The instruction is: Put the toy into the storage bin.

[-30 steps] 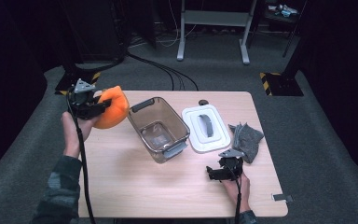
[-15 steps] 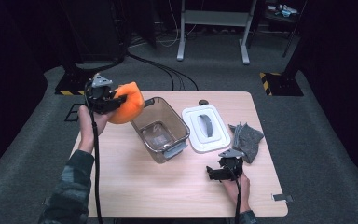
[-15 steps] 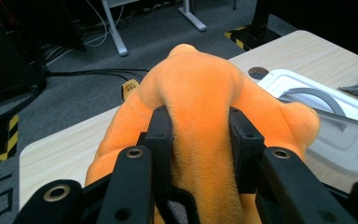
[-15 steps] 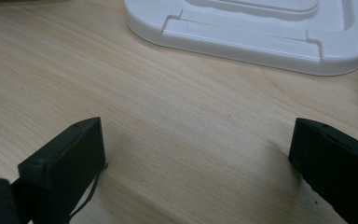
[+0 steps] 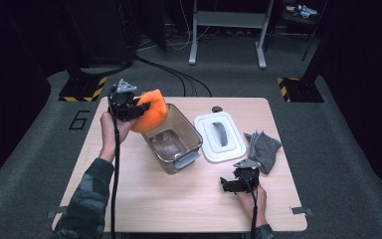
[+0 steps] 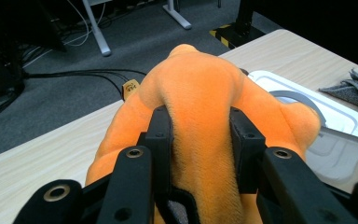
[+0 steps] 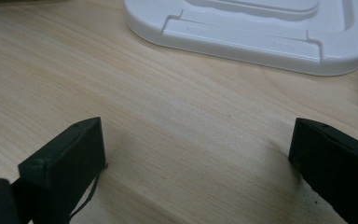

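Plush toy (image 6: 200, 107) underside hidden, perhaps

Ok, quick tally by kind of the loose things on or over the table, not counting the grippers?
Orange plush toy, held over the table: 1
Clear plastic bin: 1
White lid: 1
Grey cloth: 1
Small dark object at the far edge, too small to identify: 1
Total: 5
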